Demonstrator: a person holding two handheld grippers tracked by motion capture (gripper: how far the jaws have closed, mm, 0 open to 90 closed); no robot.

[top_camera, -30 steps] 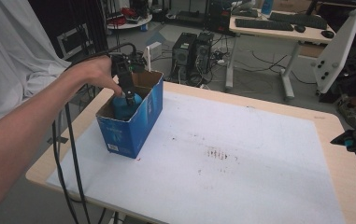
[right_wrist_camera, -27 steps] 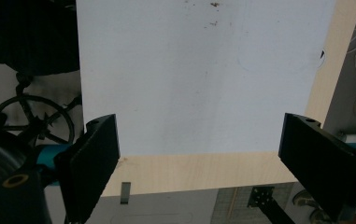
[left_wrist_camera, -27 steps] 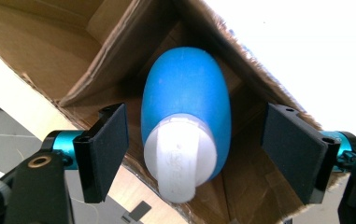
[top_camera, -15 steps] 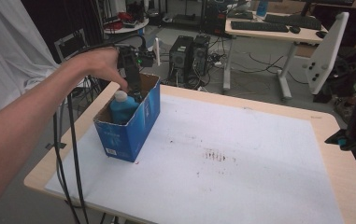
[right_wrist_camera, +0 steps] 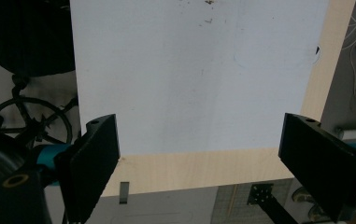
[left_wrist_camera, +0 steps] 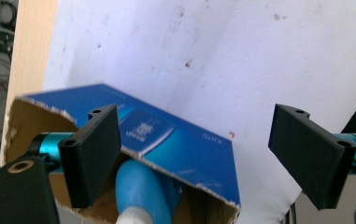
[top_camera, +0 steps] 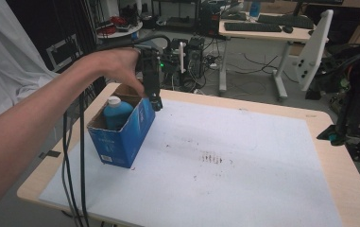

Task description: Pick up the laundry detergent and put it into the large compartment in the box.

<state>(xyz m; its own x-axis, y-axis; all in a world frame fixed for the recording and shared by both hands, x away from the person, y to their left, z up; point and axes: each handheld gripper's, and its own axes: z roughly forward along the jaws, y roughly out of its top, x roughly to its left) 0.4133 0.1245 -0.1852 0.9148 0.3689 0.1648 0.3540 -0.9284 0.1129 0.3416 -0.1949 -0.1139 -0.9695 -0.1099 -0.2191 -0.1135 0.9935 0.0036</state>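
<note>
Left gripper [top_camera: 156, 105]: jaws wide, just been opening, nothing between pads; hangs above near-side rim of blue carton [top_camera: 125, 137]. Blue bottle [top_camera: 117, 112] stands upright inside carton, just below and left of gripper, not touched. Right gripper [right_wrist_camera: 199, 172]: jaws wide, empty, over white mat [right_wrist_camera: 194, 70] at table edge.

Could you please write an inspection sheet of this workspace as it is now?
Surface: wooden table under a white mat with dark smudges.
Job's things: blue bottle with white cap upright inside an open blue cardboard box.
Clutter: nothing seen.
Grippers: left gripper above the box's far rim, its jaws have just been opening, nothing between them; right gripper open, empty, over the table edge.
Cables: black cables hang below the left forearm.
Surroundings: desk with keyboards, computer towers on the floor.
</note>
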